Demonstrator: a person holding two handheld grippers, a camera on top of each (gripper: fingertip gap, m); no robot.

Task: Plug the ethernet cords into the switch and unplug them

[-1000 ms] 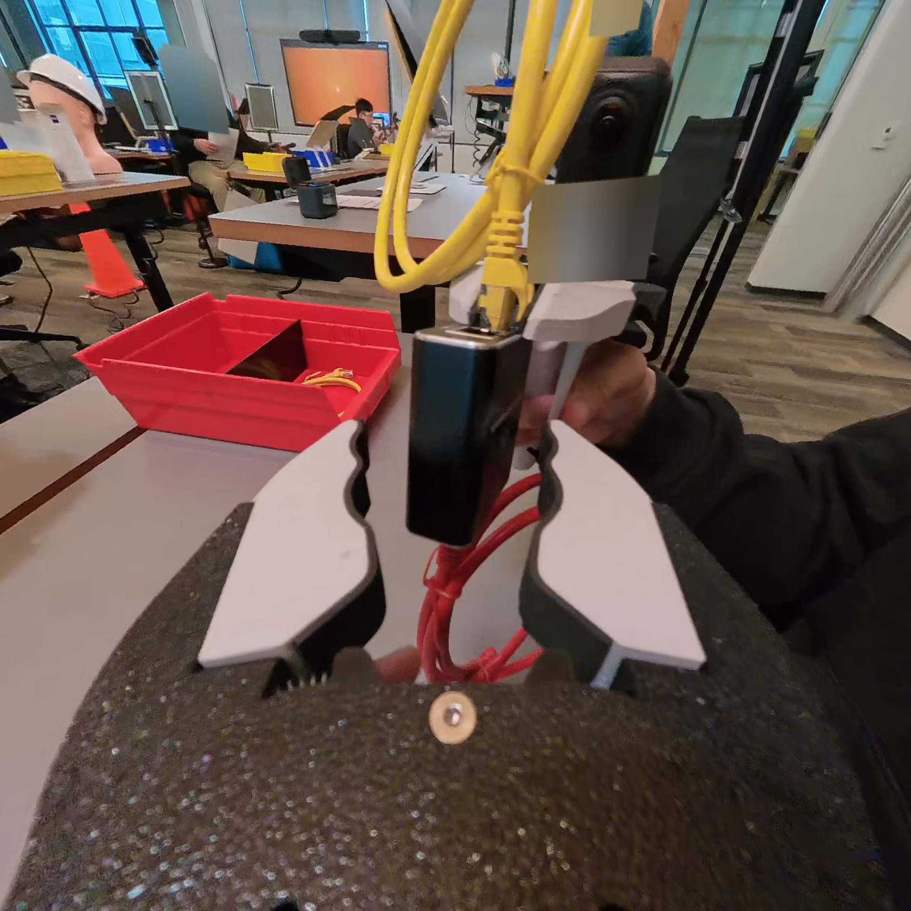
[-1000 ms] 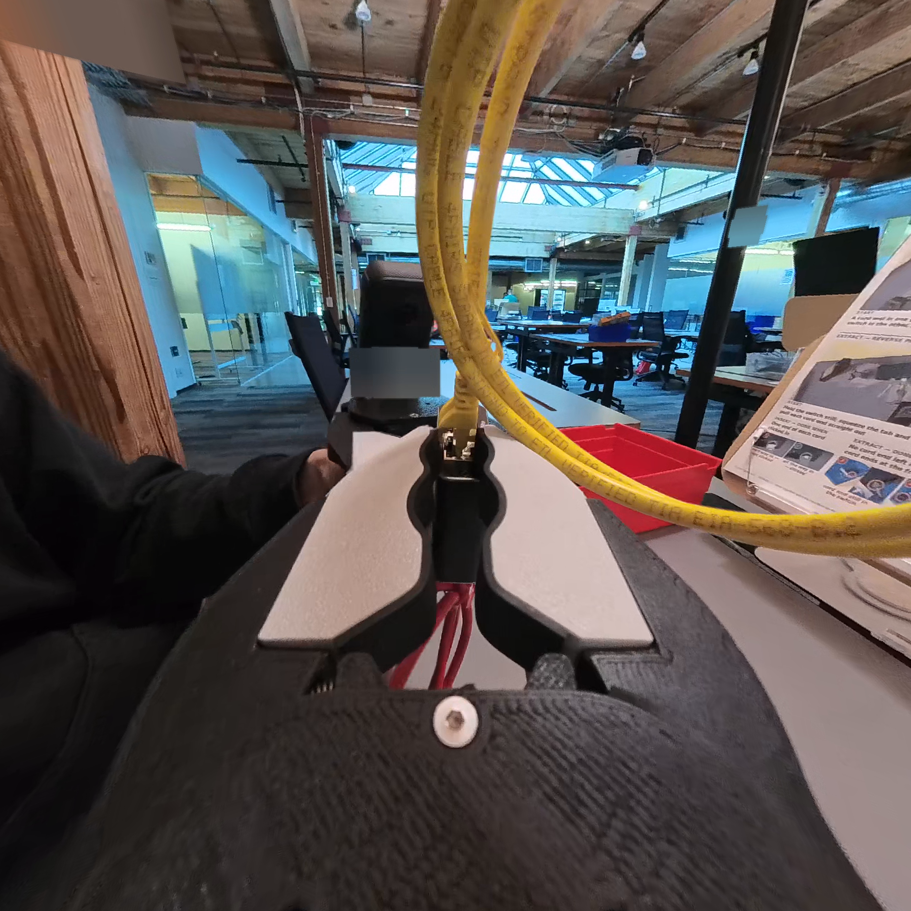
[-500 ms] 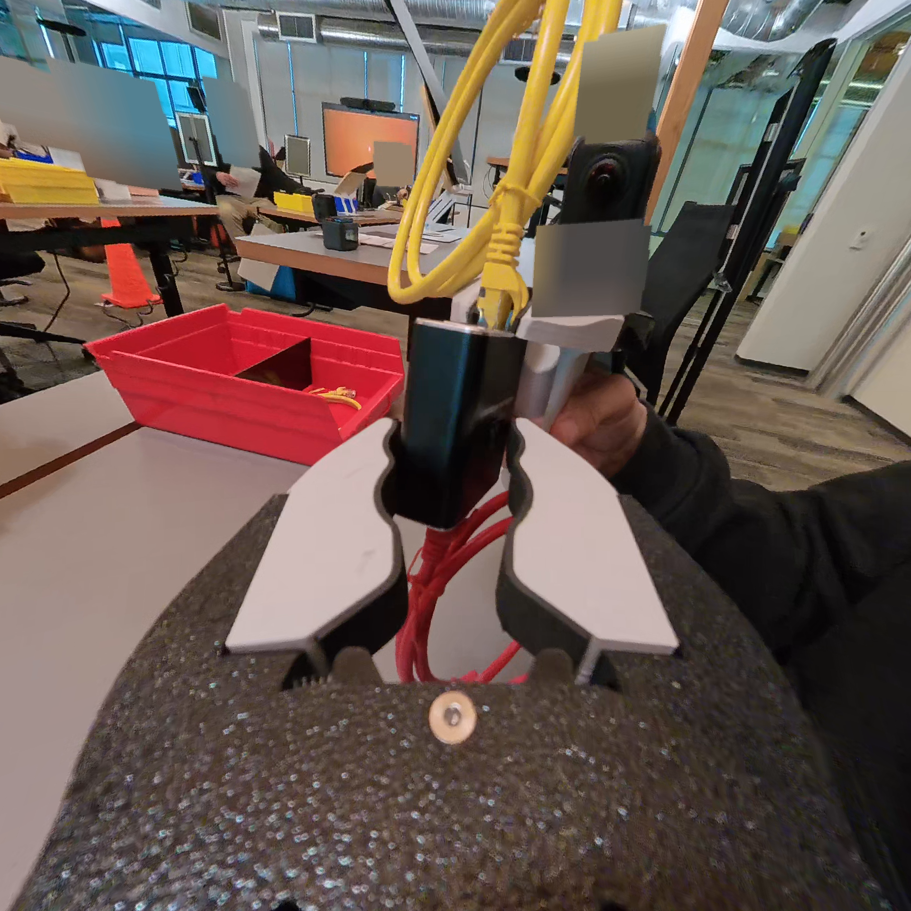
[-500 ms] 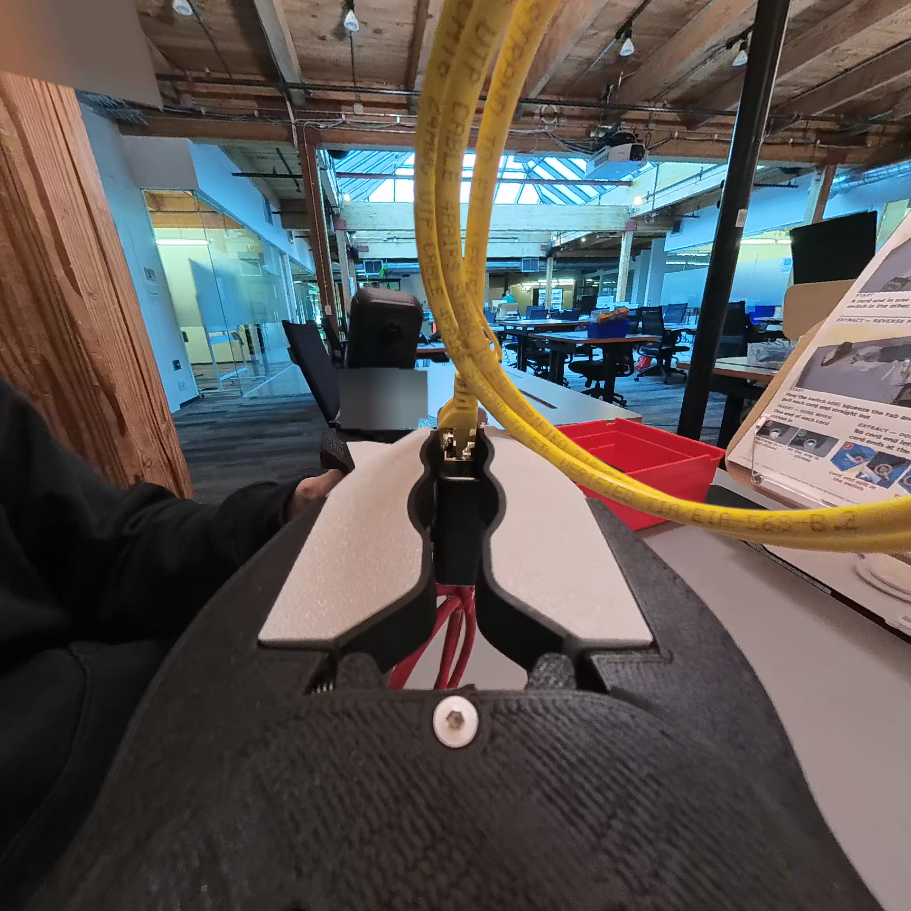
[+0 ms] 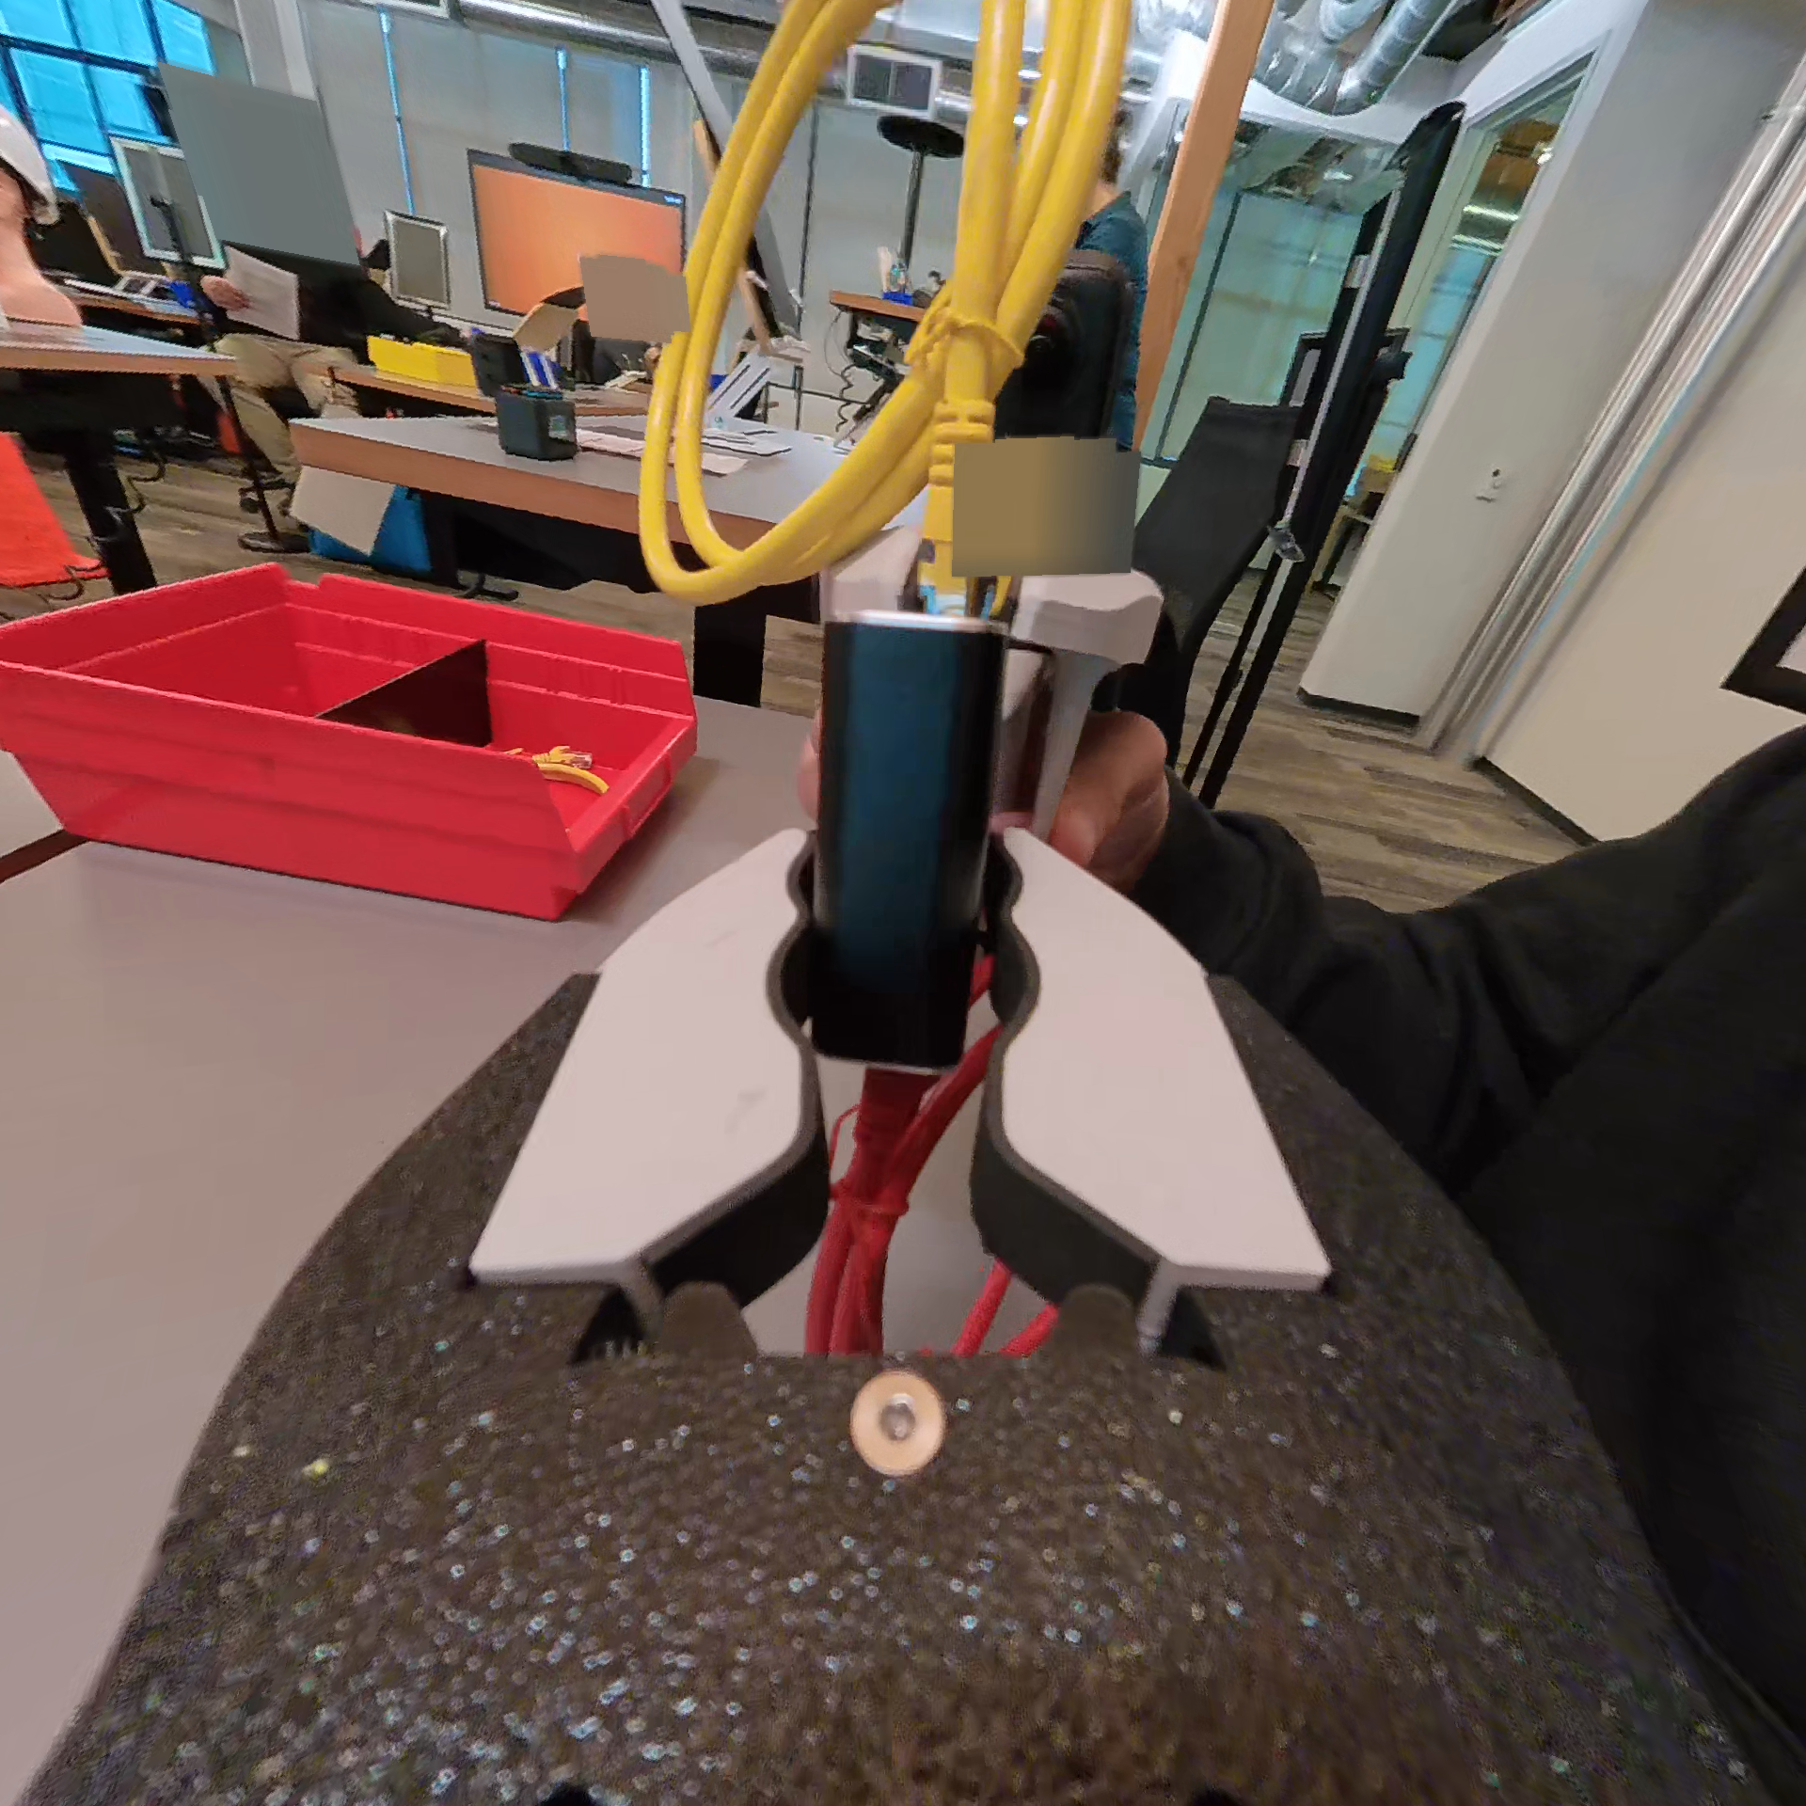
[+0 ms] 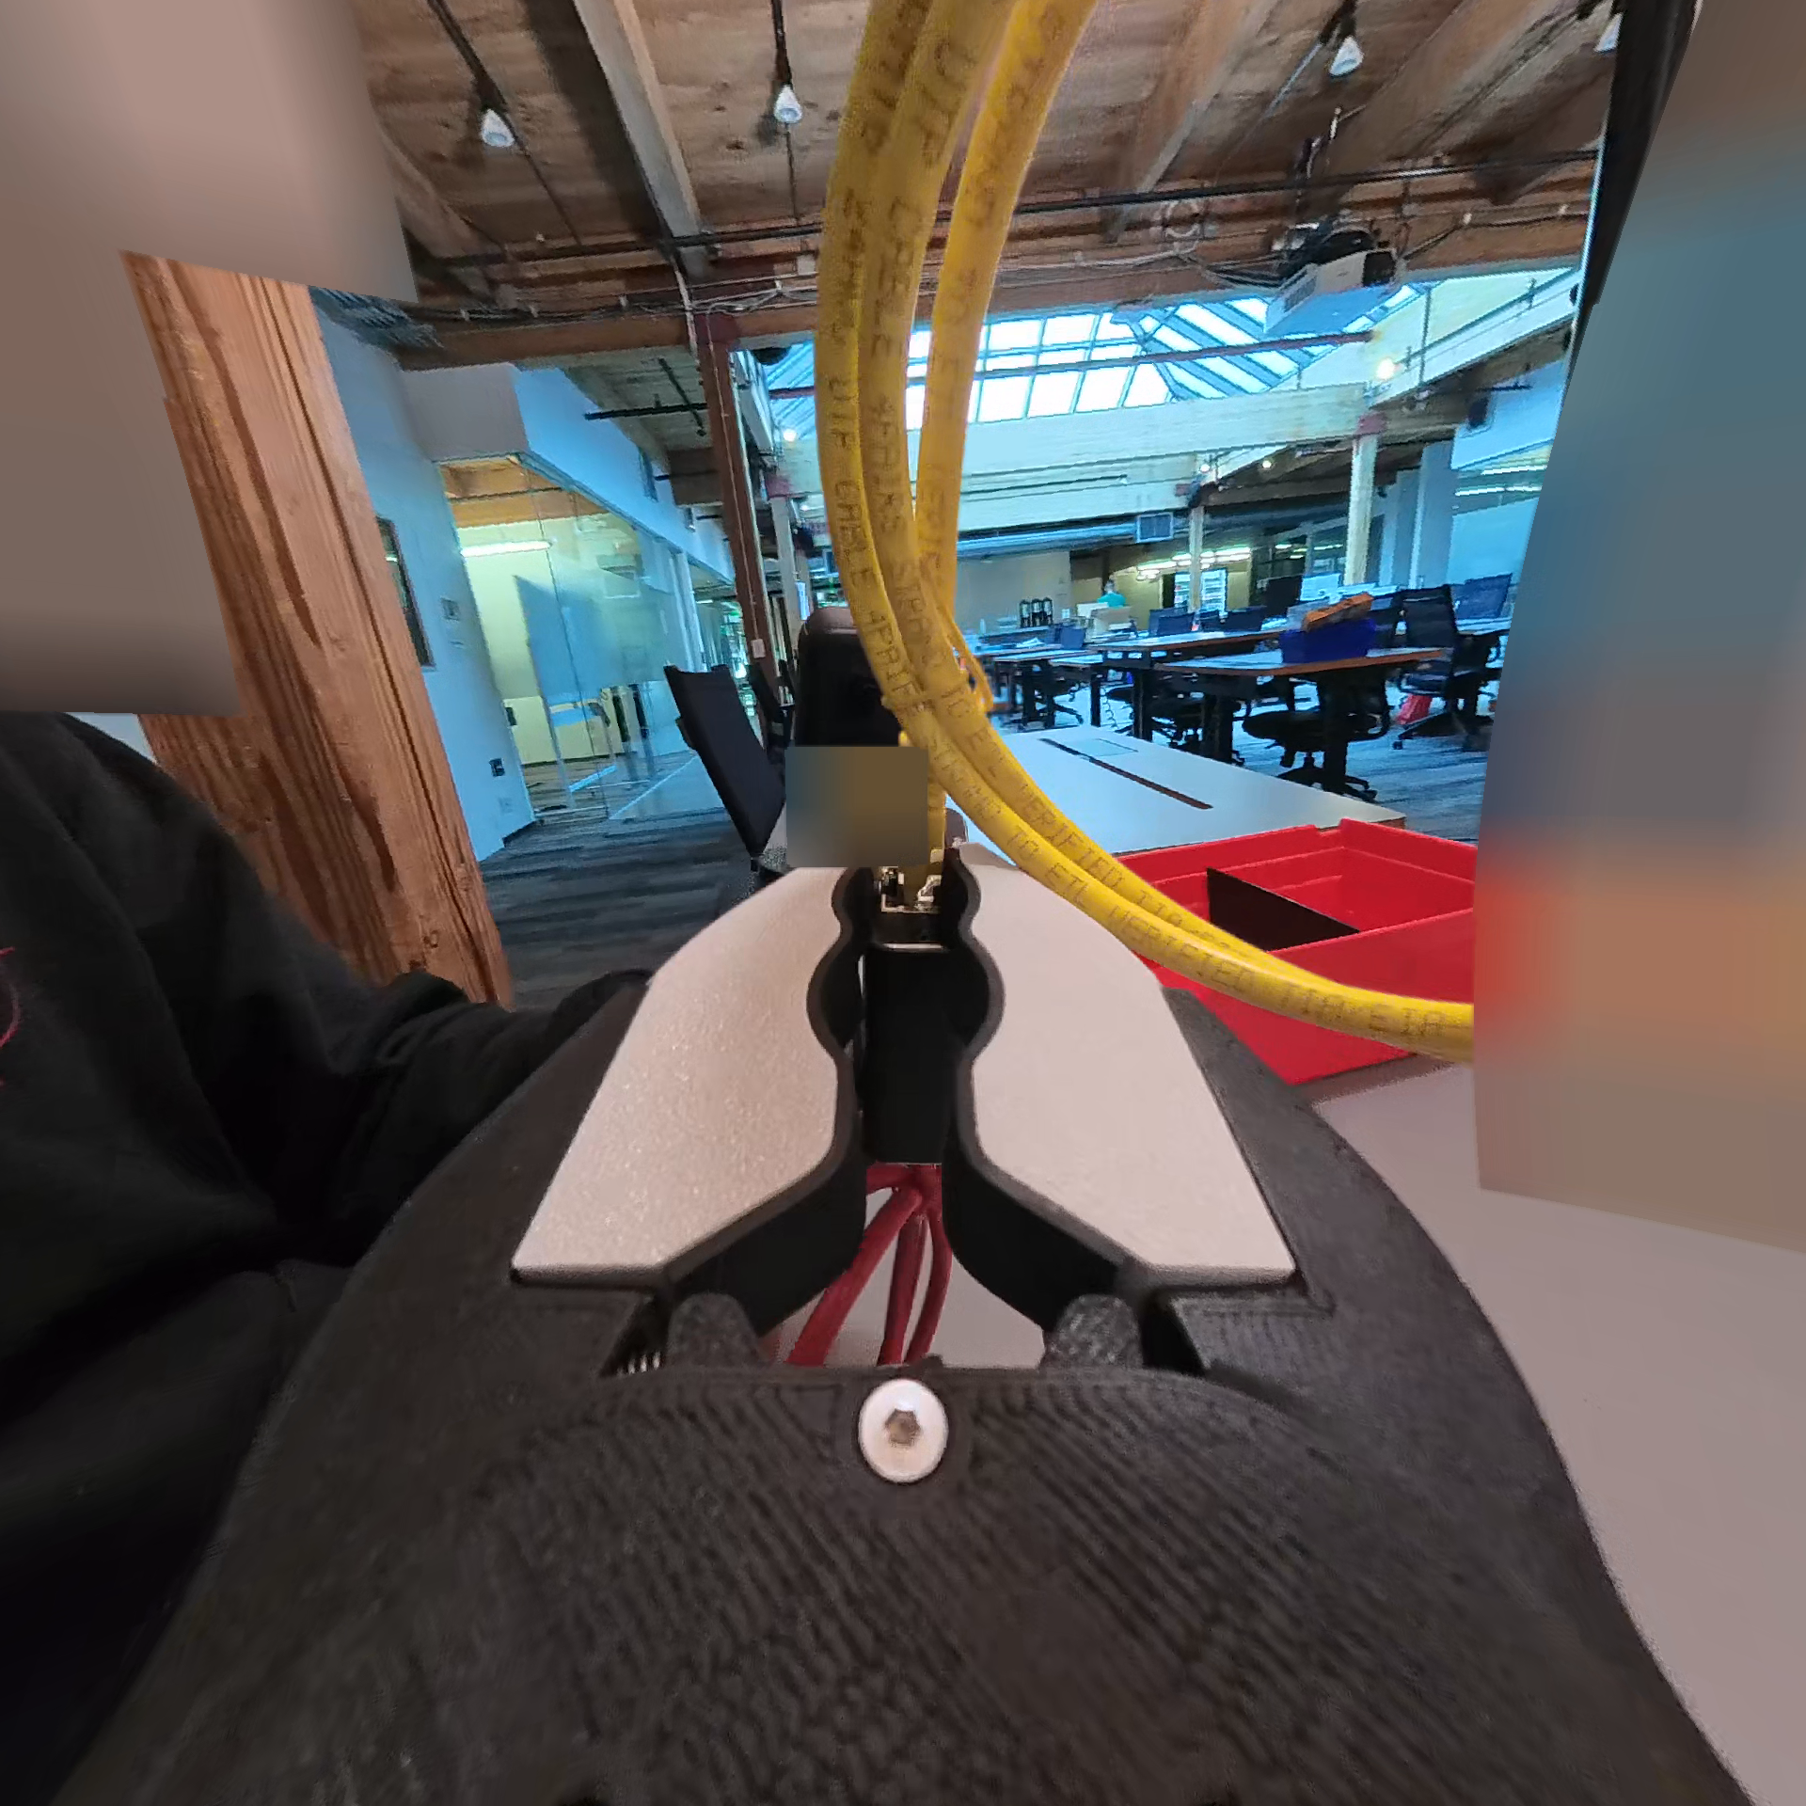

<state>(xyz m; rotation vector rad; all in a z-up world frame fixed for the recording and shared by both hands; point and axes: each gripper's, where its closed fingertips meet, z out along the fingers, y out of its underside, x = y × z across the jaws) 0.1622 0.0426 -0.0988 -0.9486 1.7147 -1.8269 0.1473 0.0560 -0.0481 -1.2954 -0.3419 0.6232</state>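
Observation:
A black switch [image 5: 904, 801] stands upright above the grey table [image 5: 195, 1075]. My left gripper [image 5: 899, 880] is shut on its lower end. A coiled yellow ethernet cord [image 5: 704, 391] is plugged into its top by a yellow plug [image 5: 943, 547]. A bundled red cord [image 5: 880, 1173] hangs from its bottom. My right gripper [image 5: 977, 596] holds the switch's top end from the far side. In the right wrist view my right gripper [image 6: 909, 889] is shut on the narrow switch [image 6: 909, 1055], with the yellow cord [image 6: 880, 391] above and the red cord [image 6: 904, 1251] below.
A red divided bin [image 5: 293, 782] sits on the table to the left, with a loose yellow cable end [image 5: 567, 760] in it; it also shows in the right wrist view [image 6: 1349, 928]. A person's dark sleeve [image 5: 1466, 1026] fills the right side. Desks and chairs stand behind.
My left gripper was open around the switch's lower end and has closed onto it. The right gripper has kept its hold on the switch, which now sits more upright.

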